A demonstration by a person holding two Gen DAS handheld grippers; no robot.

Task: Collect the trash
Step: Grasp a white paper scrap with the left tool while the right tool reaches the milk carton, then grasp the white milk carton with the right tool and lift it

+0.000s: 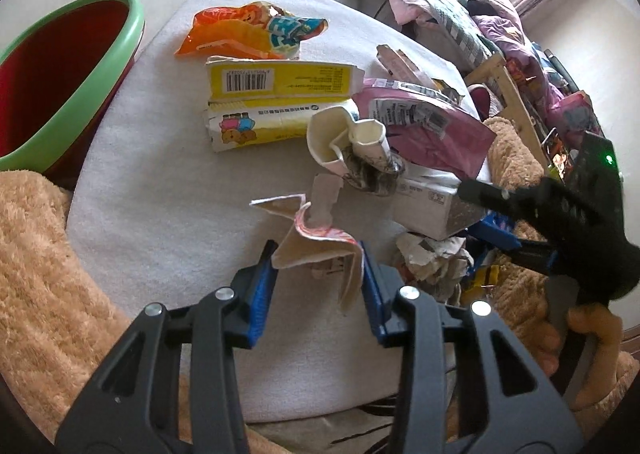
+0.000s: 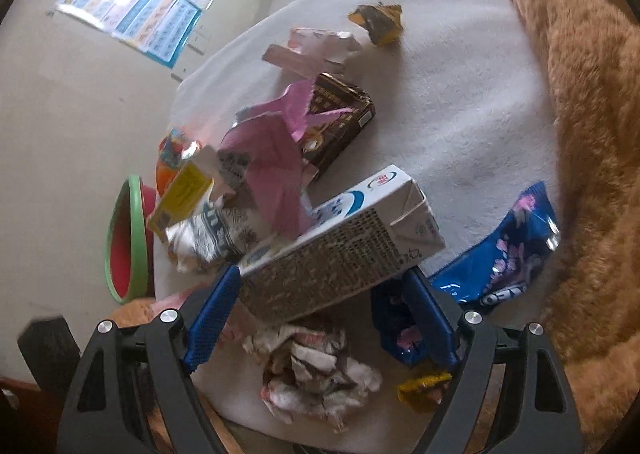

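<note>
Trash covers a white cloth (image 1: 168,189) on a rounded table, and the red bin with a green rim (image 1: 72,65) serves as the landmark, standing off the cloth's left edge. Just right of the bin a strip of bare cloth runs down the left side, the widest open room in the left wrist view. Farther right of the bin lie one orange snack bag (image 1: 240,33) and two yellow cartons (image 1: 276,79) stacked edge to edge, then one crumpled paper cup (image 1: 352,141) and one pink pouch (image 1: 432,121). Below these, nearer the camera, the left gripper (image 1: 318,274) is clenched on a torn piece of card (image 1: 320,250), both blue pads pressing its sides. Right of it sits one wad of crumpled paper (image 1: 432,262).

In the right wrist view the bin (image 2: 128,242) shows at the left, past the cloth's edge. Well right of it, the right gripper (image 2: 320,286) stands wide with one white milk carton (image 2: 344,238) between its pads; whether they press it I cannot tell. Below the carton lies the paper wad (image 2: 316,370). Right of the carton are one blue wrapper (image 2: 500,262) and one small yellow wrapper (image 2: 424,390). Bare cloth opens toward the upper right, ending at a tan fleece blanket (image 2: 592,133) along the right edge.
</note>
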